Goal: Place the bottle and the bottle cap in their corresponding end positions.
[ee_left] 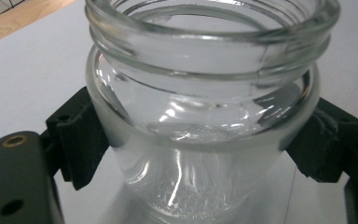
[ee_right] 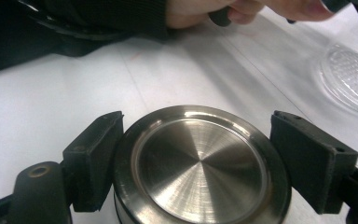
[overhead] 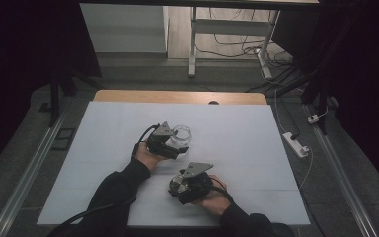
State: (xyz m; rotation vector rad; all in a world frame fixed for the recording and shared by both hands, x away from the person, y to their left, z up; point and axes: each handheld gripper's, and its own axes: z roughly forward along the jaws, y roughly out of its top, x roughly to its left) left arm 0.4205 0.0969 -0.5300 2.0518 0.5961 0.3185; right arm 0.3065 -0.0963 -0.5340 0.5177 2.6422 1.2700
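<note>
I'm holding the glass jar (ee_left: 205, 116) w/ the left tongs (overhead: 176, 148), clenched on its body just below the threaded neck; it's standing upright on the counter (overhead: 256, 148), mouth open, near the middle. The right tongs (overhead: 176, 186) are gripping the round steel lid (ee_right: 200, 168) by its rim, down by the near side. I'm judging the jar stiff, slick and breakable, so I'm keeping the grip low under the shoulder. The lid looks rigid and smooth, best held across the rim. There's plenty of free counter right and far side; the near edge is close to my right hand.
</note>
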